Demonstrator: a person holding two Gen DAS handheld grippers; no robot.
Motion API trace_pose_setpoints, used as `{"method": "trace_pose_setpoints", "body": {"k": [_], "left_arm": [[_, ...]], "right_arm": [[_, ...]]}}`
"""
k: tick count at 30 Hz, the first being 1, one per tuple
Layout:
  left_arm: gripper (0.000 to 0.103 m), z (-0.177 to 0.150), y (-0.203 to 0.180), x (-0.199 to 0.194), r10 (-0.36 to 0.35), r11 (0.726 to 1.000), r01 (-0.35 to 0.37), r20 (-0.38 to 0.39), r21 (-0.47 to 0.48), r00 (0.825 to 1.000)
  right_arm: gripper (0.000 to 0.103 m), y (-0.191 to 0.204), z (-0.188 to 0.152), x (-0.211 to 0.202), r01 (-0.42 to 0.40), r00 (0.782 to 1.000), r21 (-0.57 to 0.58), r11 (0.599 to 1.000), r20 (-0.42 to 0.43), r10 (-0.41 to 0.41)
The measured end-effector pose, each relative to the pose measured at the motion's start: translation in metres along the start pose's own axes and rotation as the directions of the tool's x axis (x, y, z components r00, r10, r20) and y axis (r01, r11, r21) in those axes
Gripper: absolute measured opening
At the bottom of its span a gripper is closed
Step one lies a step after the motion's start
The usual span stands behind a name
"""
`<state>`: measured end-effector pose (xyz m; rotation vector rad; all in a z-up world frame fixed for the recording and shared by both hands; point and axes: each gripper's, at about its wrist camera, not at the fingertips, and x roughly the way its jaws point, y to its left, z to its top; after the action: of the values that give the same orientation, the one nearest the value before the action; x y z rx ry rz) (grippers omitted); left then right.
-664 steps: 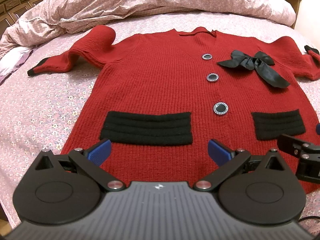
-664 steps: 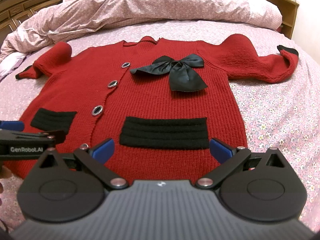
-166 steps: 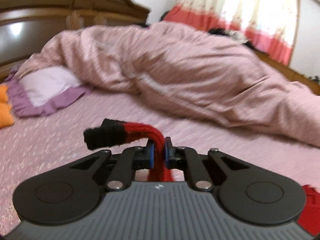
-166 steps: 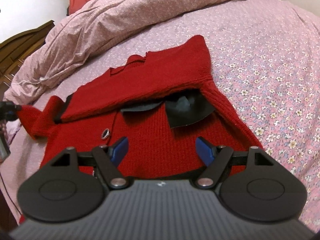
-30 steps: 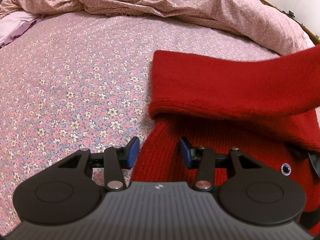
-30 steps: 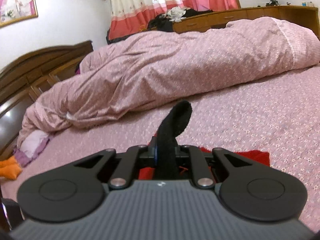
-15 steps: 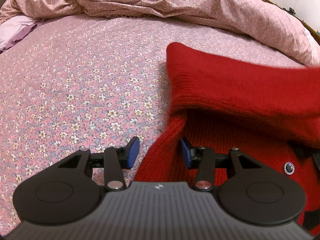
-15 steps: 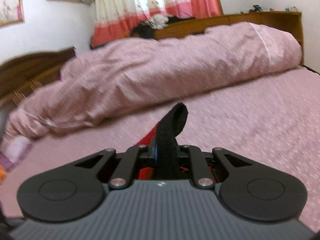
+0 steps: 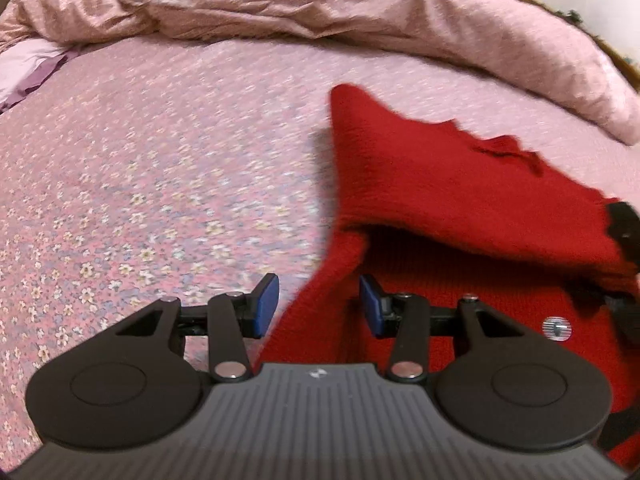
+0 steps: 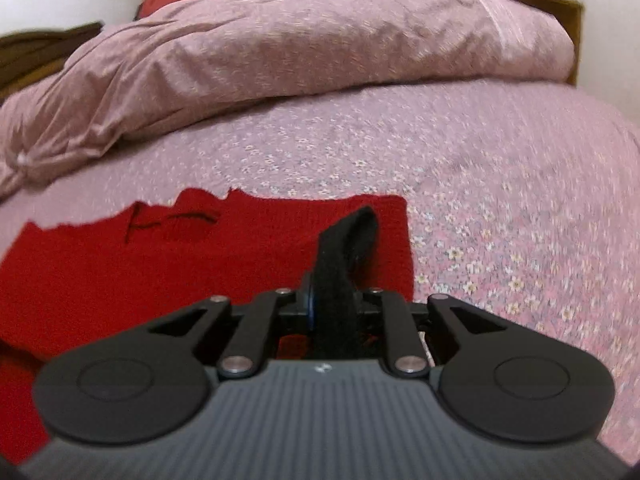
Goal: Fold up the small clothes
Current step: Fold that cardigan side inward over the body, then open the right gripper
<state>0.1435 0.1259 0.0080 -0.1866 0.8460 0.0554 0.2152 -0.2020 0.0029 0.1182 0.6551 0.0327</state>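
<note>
Right claw (image 10: 334,308), starting to part, pinches my cardigan's (image 10: 120,264) black cuff (image 10: 340,264) to lay the sleeve across; left claw (image 9: 318,306) waits apart, empty.

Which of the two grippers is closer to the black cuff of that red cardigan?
Right. The right gripper grips the black cuff, jaws starting to open. The left gripper stands open over the cardigan's red side edge.

Cardigan (image 9: 460,184): red ribbed knit, matt, fuzzy; cuff (image 10: 340,280) black knit. Bed sheet (image 9: 160,160): pink floral cotton-like cloth, matt. Duvet (image 10: 280,48): crumpled pink cloth. Left gripper (image 9: 318,306): matt black plastic, ridged grey housing, shiny metal pivots, smooth blue fingers (image 9: 266,304).
</note>
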Motion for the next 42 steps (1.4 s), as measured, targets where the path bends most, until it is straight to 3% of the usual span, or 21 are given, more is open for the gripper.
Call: {"method": "trace_pose_setpoints", "body": {"k": [5, 9, 13, 16, 19, 21, 24, 31, 35, 39, 42], "left_arm": [[0.050, 0.010, -0.022, -0.030, -0.086, 0.995, 0.081, 0.091, 0.062, 0.992], [0.050, 0.026, -0.037, -0.025, -0.135, 0.988, 0.123, 0.139, 0.094, 0.981], [0.050, 0.040, -0.045, 0.012, -0.114, 0.990, 0.105, 0.101, 0.090, 0.988], [0.050, 0.044, -0.046, 0.037, -0.076, 0.994, 0.070, 0.065, 0.088, 0.995], [0.050, 0.042, -0.049, 0.052, -0.049, 0.992, 0.042, 0.053, 0.122, 0.997], [0.050, 0.039, -0.050, 0.055, -0.037, 0.990, 0.028, 0.061, 0.140, 0.997], [0.050, 0.040, -0.053, 0.059, -0.029, 0.989, 0.019, 0.062, 0.146, 0.998], [0.050, 0.040, -0.049, 0.054, -0.055, 0.990, 0.046, 0.068, 0.134, 0.996], [0.050, 0.041, -0.045, 0.052, -0.073, 0.989, 0.064, 0.060, 0.132, 0.996], [0.050, 0.042, -0.050, 0.060, -0.059, 0.988, 0.049, 0.066, 0.147, 0.996], [0.050, 0.040, -0.049, 0.061, -0.071, 0.985, 0.057, 0.081, 0.161, 0.994]], "right_arm": [[0.027, -0.003, 0.006, -0.015, 0.006, 1.000, 0.025, 1.000, -0.004, -0.006], [0.028, -0.010, 0.011, -0.041, 0.028, 0.999, 0.088, 0.996, 0.038, -0.031], [0.028, -0.009, 0.007, -0.062, -0.041, 0.997, 0.086, 0.995, 0.070, 0.035], [0.028, -0.007, 0.000, -0.059, -0.078, 0.996, 0.078, 0.994, 0.037, 0.076], [0.025, -0.009, -0.009, -0.041, -0.062, 0.998, 0.079, 0.995, -0.014, 0.063], [0.024, -0.014, -0.016, -0.028, -0.075, 0.996, 0.108, 0.991, -0.043, 0.080], [0.023, -0.013, -0.019, -0.021, -0.071, 0.997, 0.102, 0.992, -0.012, 0.073], [0.023, -0.011, -0.015, -0.023, -0.058, 0.998, 0.101, 0.993, -0.010, 0.060], [0.026, -0.009, -0.006, -0.035, -0.073, 0.997, 0.075, 0.995, 0.037, 0.070], [0.025, -0.003, -0.005, -0.011, -0.037, 0.998, 0.022, 0.999, -0.050, 0.038], [0.023, -0.004, -0.005, -0.001, -0.035, 0.999, 0.031, 0.999, -0.025, 0.036]]}}
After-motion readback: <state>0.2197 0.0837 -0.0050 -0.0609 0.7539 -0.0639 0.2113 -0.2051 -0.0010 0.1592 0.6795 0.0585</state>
